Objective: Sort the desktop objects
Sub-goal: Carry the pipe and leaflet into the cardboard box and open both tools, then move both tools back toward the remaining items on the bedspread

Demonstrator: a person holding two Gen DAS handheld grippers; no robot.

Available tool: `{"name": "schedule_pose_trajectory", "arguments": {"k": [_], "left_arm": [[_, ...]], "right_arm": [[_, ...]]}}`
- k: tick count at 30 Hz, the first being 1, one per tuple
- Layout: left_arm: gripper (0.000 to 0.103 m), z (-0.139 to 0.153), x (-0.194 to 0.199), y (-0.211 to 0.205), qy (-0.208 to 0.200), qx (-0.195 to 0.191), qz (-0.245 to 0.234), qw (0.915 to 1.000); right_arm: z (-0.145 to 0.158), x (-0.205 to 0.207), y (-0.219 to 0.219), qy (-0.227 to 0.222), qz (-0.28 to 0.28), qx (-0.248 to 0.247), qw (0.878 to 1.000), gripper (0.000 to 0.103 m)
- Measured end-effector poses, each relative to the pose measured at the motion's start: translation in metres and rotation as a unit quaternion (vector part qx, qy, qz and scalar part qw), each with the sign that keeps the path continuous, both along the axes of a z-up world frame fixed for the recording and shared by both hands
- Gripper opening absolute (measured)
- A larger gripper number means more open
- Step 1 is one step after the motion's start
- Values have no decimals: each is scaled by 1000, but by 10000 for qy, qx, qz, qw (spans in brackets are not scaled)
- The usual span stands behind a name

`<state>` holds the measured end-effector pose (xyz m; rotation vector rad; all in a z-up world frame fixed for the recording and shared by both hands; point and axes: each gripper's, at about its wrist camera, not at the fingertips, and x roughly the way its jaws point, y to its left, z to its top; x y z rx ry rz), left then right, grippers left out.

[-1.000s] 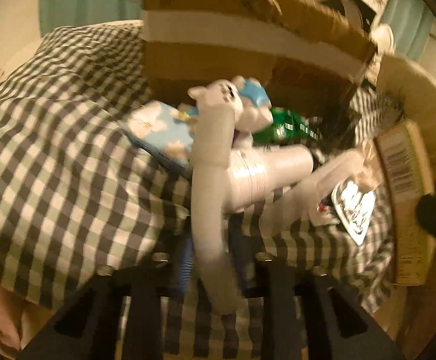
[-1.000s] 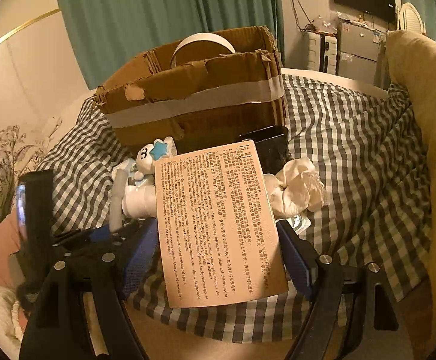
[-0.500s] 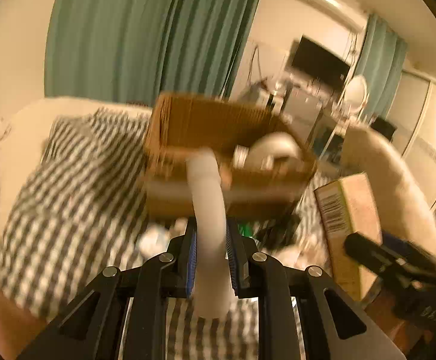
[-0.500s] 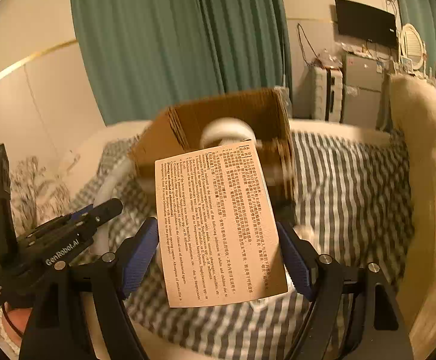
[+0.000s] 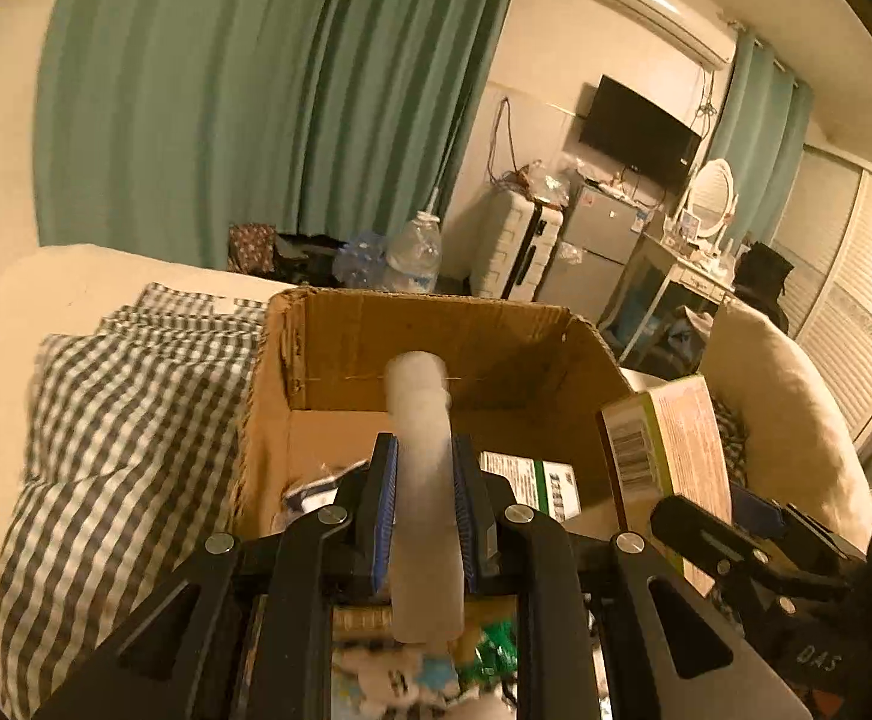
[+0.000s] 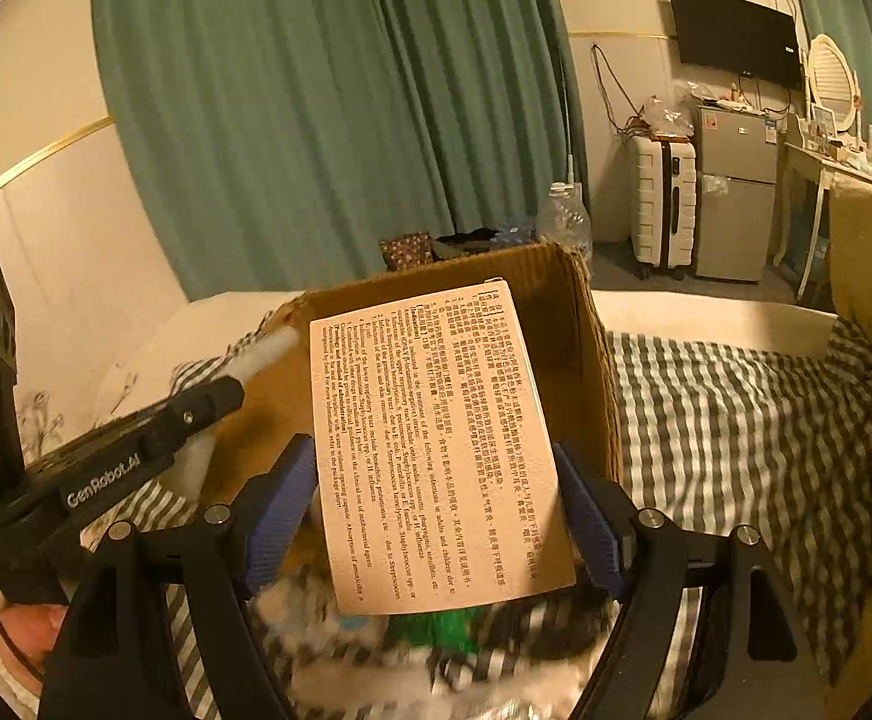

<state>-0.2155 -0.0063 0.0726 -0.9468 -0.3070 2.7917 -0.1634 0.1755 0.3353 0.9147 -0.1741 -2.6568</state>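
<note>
Nearest us, left gripper (image 5: 423, 510) pinches a white tube (image 5: 420, 420), tip over the open carton (image 5: 436, 324). Right gripper (image 6: 436, 516), jaws wide, clamps a printed box (image 6: 436, 444) before the carton. Beyond: checked cloth (image 6: 736, 408), green curtain (image 6: 315, 120).

2 wrist views, close, sharing cardboard box (image 5: 436, 354)

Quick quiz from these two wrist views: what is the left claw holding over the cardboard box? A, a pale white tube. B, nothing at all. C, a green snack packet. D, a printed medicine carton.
A: the left claw is shut on a pale white tube that sticks up between its blue pads, in front of the open cardboard box; the printed carton sits in the right claw.
</note>
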Motion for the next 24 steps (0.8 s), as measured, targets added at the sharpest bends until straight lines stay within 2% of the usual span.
{"name": "schedule_pose_trajectory", "arguments": {"k": [2, 3, 4, 5, 7, 9, 13, 17, 20, 24], "left_arm": [[21, -3, -13, -1, -23, -4, -8, 10000], [23, -4, -16, -1, -43, -14, 13, 10000], [37, -6, -21, -2, -85, -16, 37, 10000], [65, -6, -25, -3, -108, -10, 58, 9999], [91, -3, -24, -7, 7, -26, 260, 9997], [93, 3, -16, -12, 249, 19, 378, 9990], [94, 13, 0, -19, 269, 17, 416, 9988], [96, 26, 26, -25, 338, -159, 418, 9984], [100, 32, 50, -28, 374, -351, 436, 9977], [100, 35, 86, -21, 478, -606, 343, 9964]], "right_arm": [[-1, -16, -1, 126, -81, -55, 9999, 78], [-2, -21, -1, 184, -119, -92, 9997, 85], [-2, -26, -2, 219, -156, -124, 9996, 94], [-2, -31, -3, 234, -192, -154, 9994, 103], [2, -30, 1, 341, -217, -217, 9989, 103], [8, -21, 2, 528, -234, -236, 9980, 103], [20, 7, 5, 742, -254, -98, 9969, 103], [36, 34, 12, 933, -302, 307, 9947, 103], [41, 55, 20, 931, -376, 474, 9938, 103], [34, 86, 24, 840, -405, 551, 9941, 103]]}}
